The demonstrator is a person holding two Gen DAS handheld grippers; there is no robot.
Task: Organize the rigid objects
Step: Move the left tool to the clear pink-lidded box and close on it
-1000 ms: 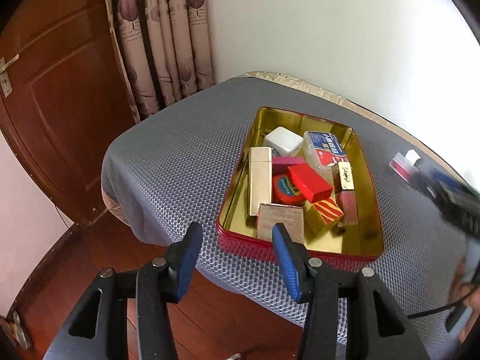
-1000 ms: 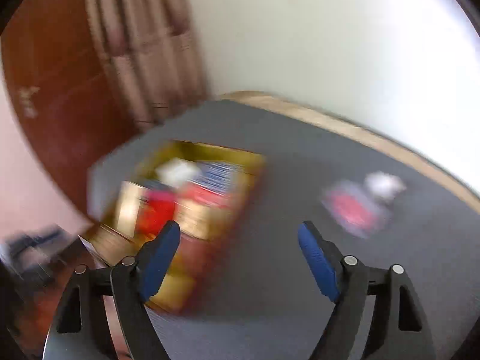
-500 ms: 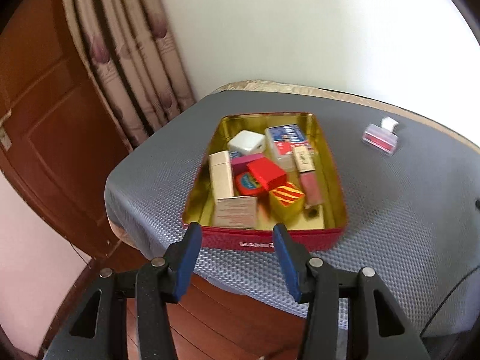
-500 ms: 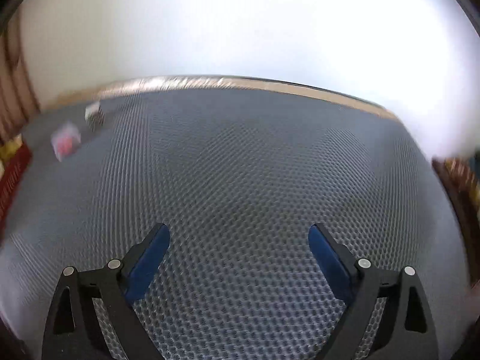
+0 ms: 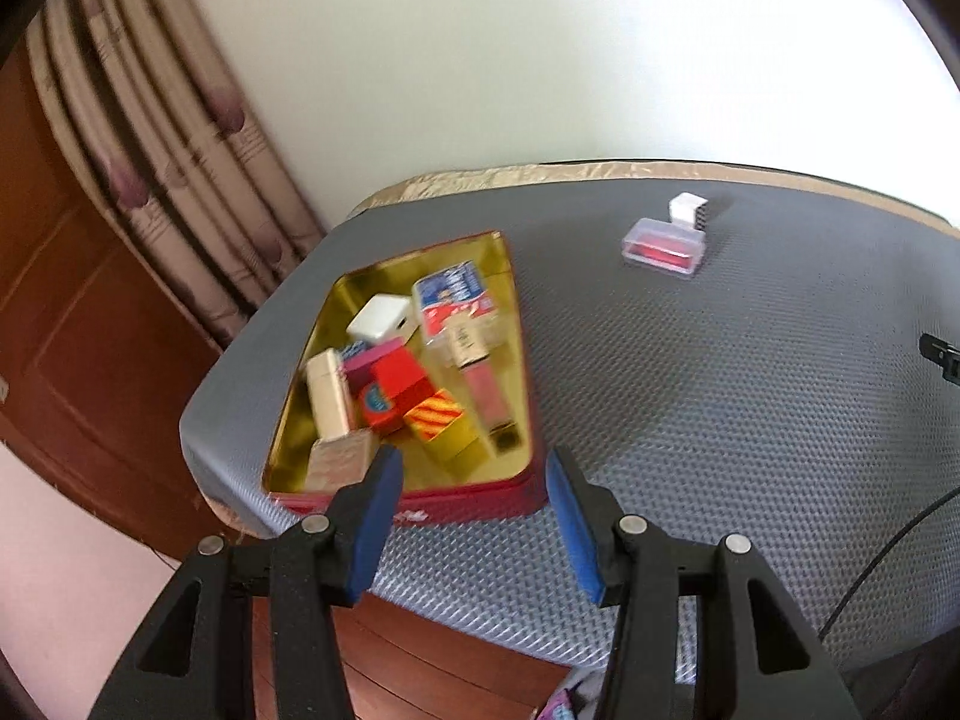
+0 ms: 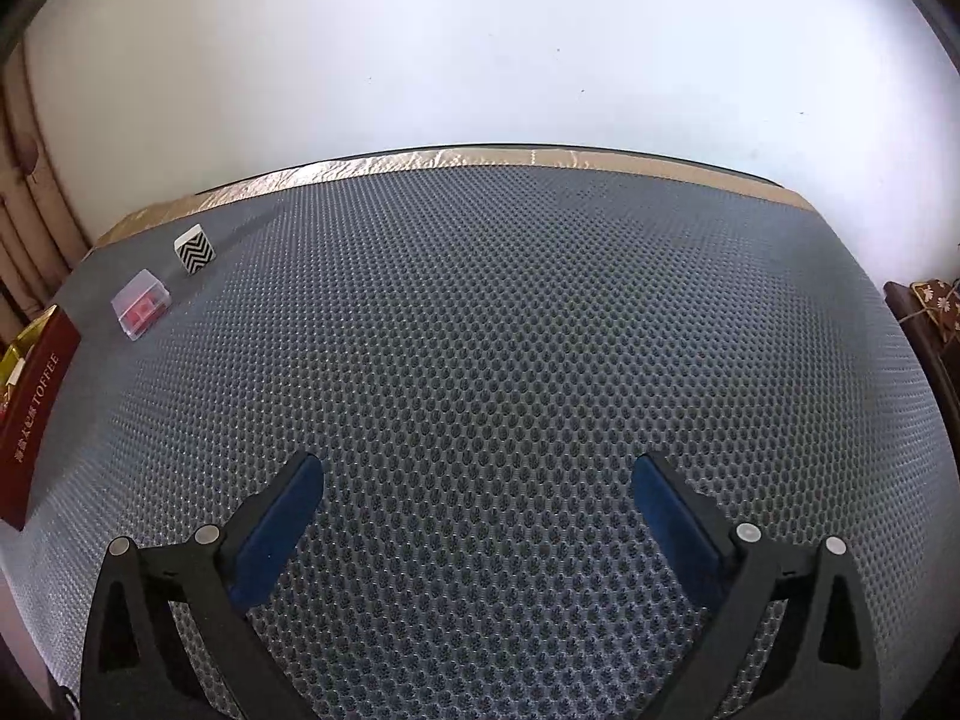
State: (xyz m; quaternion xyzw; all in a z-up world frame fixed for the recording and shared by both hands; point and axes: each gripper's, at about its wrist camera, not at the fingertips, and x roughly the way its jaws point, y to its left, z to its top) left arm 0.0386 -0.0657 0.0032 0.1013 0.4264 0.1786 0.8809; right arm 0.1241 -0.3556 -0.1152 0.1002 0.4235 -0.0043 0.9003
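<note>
A red tin with a gold inside (image 5: pixel 516 324) sits near the table's left end, filled with several small boxes and blocks, among them a white cube (image 5: pixel 379 319) and a red block (image 5: pixel 401 381). Its red side also shows in the right wrist view (image 6: pixel 33 414). A clear case with a red insert (image 5: pixel 663 246) (image 6: pixel 142 303) and a white cube with black zigzags (image 5: pixel 689 209) (image 6: pixel 195 249) lie on the grey mat beyond it. My left gripper (image 5: pixel 471 489) is open and empty, just short of the tin's near wall. My right gripper (image 6: pixel 477 483) is open and empty over bare mat.
The table is covered by a grey honeycomb mat (image 6: pixel 510 330) with a gold-trimmed far edge against a white wall. A curtain (image 5: pixel 168 138) and a wooden door (image 5: pixel 54 276) stand to the left. A black cable (image 5: pixel 888 558) hangs at the right.
My left gripper swung right, so the tin now sits left of centre and the two loose items show. My right gripper swung right off the tin and steadied over the mat.
</note>
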